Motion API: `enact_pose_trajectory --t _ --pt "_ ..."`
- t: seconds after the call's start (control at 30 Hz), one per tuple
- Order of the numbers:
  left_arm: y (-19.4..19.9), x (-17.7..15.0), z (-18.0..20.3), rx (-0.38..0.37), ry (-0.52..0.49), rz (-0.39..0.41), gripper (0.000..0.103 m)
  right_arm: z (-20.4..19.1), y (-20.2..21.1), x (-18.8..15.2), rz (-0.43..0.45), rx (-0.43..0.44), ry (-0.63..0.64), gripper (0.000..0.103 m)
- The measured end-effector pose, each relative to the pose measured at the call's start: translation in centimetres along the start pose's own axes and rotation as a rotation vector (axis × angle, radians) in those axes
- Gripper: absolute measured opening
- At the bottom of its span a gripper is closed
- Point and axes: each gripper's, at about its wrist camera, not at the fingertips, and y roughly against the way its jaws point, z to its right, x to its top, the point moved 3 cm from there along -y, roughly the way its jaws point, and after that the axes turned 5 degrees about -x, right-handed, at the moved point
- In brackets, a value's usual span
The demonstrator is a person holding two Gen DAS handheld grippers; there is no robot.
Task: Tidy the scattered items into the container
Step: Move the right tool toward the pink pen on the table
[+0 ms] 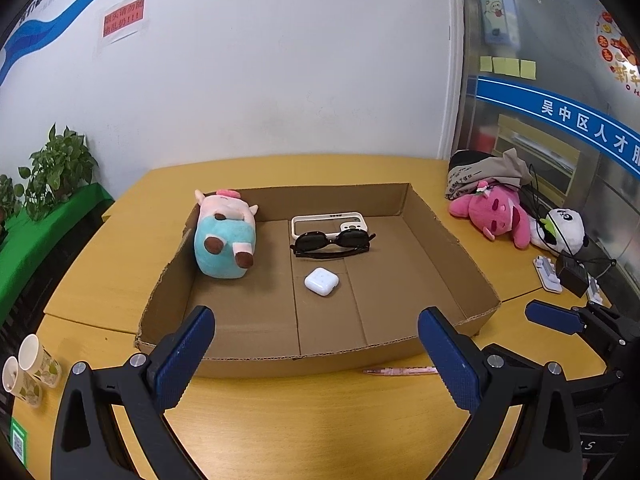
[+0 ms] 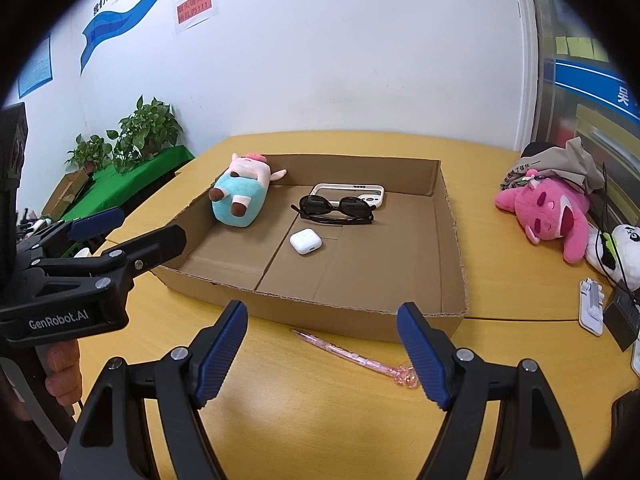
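A shallow cardboard box [image 1: 436, 240] [image 2: 448, 248] lies on the yellow table. Inside it lie a blue and pink plush cow [image 1: 224, 236] [image 2: 242, 192], black sunglasses [image 1: 332, 242] [image 2: 336, 208], a white phone case [image 1: 328, 220] [image 2: 348, 192] and a white earbud case [image 1: 321, 281] [image 2: 306, 241]. A pink pen [image 2: 356, 356] [image 1: 400, 371] lies on the table just in front of the box. My right gripper [image 2: 320, 356] is open and empty, just above and before the pen. My left gripper [image 1: 316, 356] is open and empty at the box's front wall; it also shows in the right wrist view [image 2: 128, 226].
A pink plush [image 1: 492, 212] [image 2: 548, 208], a panda plush [image 1: 560, 228], a grey cloth and a black charger with cable [image 1: 572, 276] lie at the right. Two paper cups [image 1: 28, 368] stand at the left edge. Potted plants [image 2: 136, 132] stand beyond the table.
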Motion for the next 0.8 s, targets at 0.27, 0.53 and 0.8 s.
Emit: enact_pose_trajectory --t 0.27,0.53,0.8 --pt "-2.4 -1.1 -1.1 -0.014 0.038 -0.044 0.103 0.2 -2.6 -0.2 -0.046 0.029 0.010 0.077" --pt "-6.1 -4.0 -2.4 -0.039 0.066 -0.154 0.103 2.2 -5.4 -2.7 -0.115 0.066 0.095 0.077" --pt "-9.6 -8.0 -2.8 -0.074 0.108 -0.288 0.103 5.9 -10.9 -6.8 -0.293 0.032 0.172 0.077"
